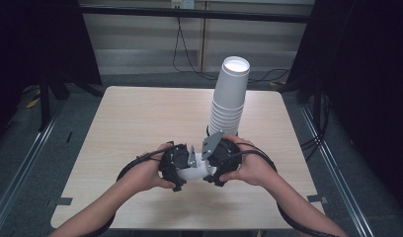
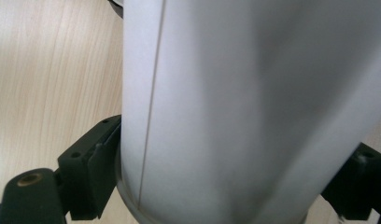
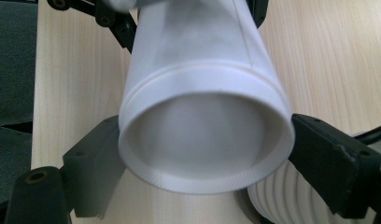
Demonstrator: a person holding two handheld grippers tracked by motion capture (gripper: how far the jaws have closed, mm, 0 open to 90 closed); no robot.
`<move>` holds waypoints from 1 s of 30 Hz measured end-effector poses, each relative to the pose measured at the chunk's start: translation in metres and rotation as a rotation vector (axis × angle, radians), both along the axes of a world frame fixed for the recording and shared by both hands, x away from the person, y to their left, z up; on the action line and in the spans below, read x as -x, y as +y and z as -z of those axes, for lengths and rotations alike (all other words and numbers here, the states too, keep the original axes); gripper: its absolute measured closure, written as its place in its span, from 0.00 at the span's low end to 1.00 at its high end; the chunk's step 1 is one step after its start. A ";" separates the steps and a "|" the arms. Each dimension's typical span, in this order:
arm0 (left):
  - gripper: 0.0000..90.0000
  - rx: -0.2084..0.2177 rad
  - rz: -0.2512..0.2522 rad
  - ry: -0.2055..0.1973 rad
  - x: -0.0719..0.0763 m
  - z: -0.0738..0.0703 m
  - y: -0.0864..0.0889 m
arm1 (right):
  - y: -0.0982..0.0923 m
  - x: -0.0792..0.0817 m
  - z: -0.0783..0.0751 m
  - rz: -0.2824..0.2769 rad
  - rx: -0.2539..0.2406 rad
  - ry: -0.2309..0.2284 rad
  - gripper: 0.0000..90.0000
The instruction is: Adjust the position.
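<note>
Near edge of the table (image 1: 120,128): both forearms come in from below, and the two grippers meet over a single white paper cup (image 1: 195,172) lying on its side between them, just above the tabletop. Left gripper (image 1: 176,167): jaws narrow and pressed on the cup wall at both sides, as its own view shows with the cup (image 2: 254,107) right up against the lens and a black pad at each flank; it holds the cup. Right gripper (image 1: 215,165): its view looks at the cup's base end (image 3: 205,135), recessed bottom facing the camera; the jaws bracket that end. The right pad appears to stand a touch off the rim and the left one is at or very near it, so I read this claw as loosened around the cup rather than clamping it. Farther back, just beyond the right hand, the stack of cups (image 1: 229,96) stands mouth-down on the table; its ribbed rims (image 3: 291,200) also show in the right gripper view. Judgement: one cup is off the stack and in hand, mid-transfer between grippers; setting it down and the rest of the stack remain.
</note>
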State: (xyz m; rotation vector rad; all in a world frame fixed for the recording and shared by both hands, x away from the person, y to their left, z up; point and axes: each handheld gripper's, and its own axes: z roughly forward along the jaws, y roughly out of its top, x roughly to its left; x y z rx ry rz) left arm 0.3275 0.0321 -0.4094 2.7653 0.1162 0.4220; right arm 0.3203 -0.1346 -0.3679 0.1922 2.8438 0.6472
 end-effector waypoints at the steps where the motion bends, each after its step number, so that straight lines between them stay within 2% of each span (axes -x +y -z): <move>1: 0.14 -0.013 0.008 0.010 0.001 -0.001 -0.001 | 0.001 0.000 -0.001 -0.002 -0.005 0.011 0.15; 8: 0.14 -0.013 0.018 0.003 0.001 -0.001 -0.004 | 0.006 0.000 -0.003 -0.004 0.008 0.032 0.16; 13: 0.14 -0.006 0.019 -0.009 0.002 0.000 -0.006 | 0.011 -0.002 -0.002 0.004 0.043 0.067 0.17; 16: 0.14 -0.012 0.019 0.002 0.002 0.001 -0.006 | 0.013 -0.002 0.000 -0.002 0.052 0.069 0.17; 17: 0.14 -0.011 0.033 0.021 0.002 0.001 -0.005 | 0.014 -0.003 0.001 -0.003 0.054 0.082 0.19; 22: 0.14 0.004 0.018 0.004 0.002 0.000 -0.005 | 0.015 -0.005 0.003 0.001 0.048 0.089 0.24; 24: 0.14 -0.008 0.020 0.005 0.002 0.000 -0.005 | 0.015 -0.005 0.004 0.000 0.044 0.090 0.24; 30: 0.13 0.003 0.034 0.007 0.000 -0.001 -0.005 | 0.013 -0.004 0.003 0.006 0.053 0.080 0.27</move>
